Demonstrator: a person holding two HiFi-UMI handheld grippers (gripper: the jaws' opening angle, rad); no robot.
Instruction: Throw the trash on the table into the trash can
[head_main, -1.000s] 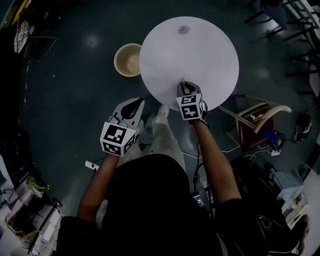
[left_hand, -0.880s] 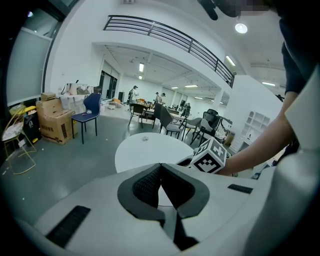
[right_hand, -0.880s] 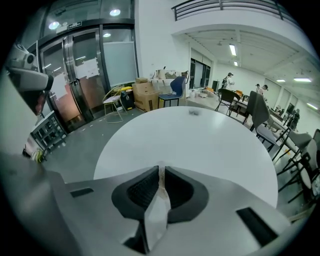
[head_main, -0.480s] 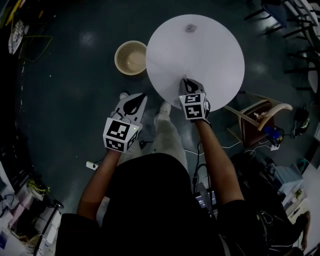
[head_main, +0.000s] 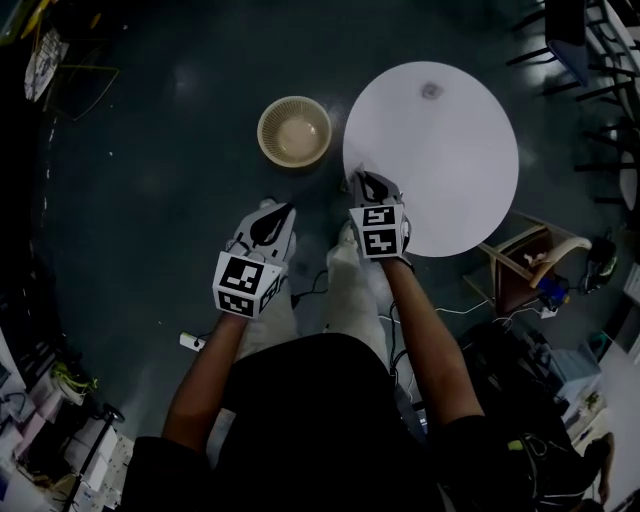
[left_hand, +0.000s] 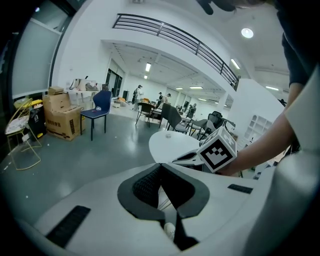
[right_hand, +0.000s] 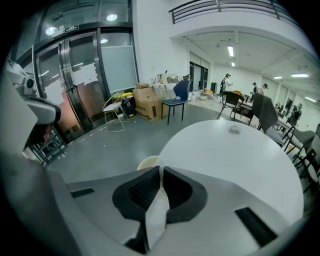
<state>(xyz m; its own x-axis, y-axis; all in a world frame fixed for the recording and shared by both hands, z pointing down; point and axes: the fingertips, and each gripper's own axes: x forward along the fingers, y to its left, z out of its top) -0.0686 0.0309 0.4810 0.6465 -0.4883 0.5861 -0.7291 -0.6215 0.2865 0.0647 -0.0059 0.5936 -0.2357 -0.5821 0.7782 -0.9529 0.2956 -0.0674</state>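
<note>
Floor, dark, open to the left of the round white counter. Woven trash can just off the counter's left edge. Left gripper over floor, jaws together. Right gripper at near rim, jaws just been closing, pinching white paper scrap. Crumpled trash near far rim.

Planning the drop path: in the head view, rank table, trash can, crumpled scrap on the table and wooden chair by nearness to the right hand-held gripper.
From the right hand-held gripper, jaws just closed on a paper piece:
1. Table, edge beside the tips.
2. Trash can, floor, upper left.
3. Crumpled scrap, table's far side.
4. Wooden chair, lower right.
</note>
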